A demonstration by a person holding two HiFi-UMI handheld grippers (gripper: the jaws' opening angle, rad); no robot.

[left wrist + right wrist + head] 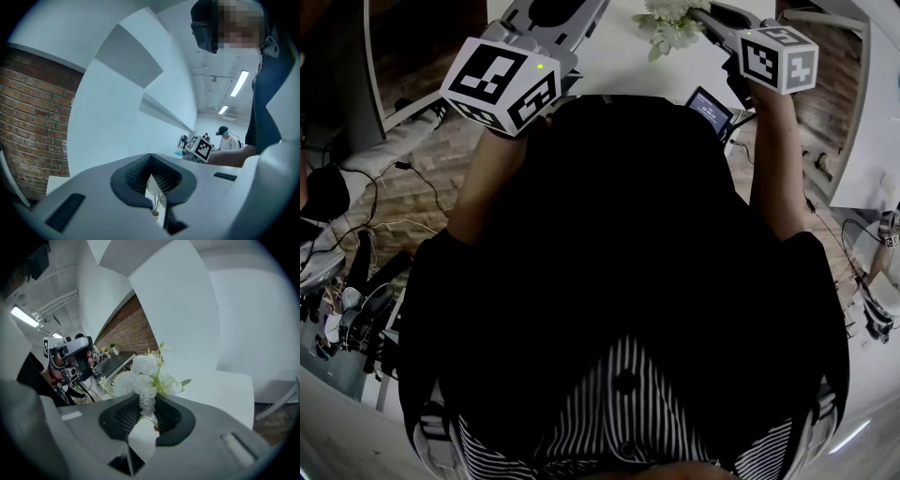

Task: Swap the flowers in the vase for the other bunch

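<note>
Your right gripper [143, 420] is clamped on the stems of the white flower bunch [140, 376], blooms standing just past the pads, above the white table [225, 390]. Your left gripper [152, 187] has its jaws drawn to a narrow slit. Thin stems [157, 202] show in that slit; whether the pads press on them cannot be told

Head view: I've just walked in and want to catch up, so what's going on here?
A person at a white table holds a hand-held gripper in each hand. The right hand-held gripper is closed on a bunch of white flowers, whose thin stems lead down toward what looks like a small vase. The left hand-held gripper has its jaws slightly apart and grips nothing.
</note>
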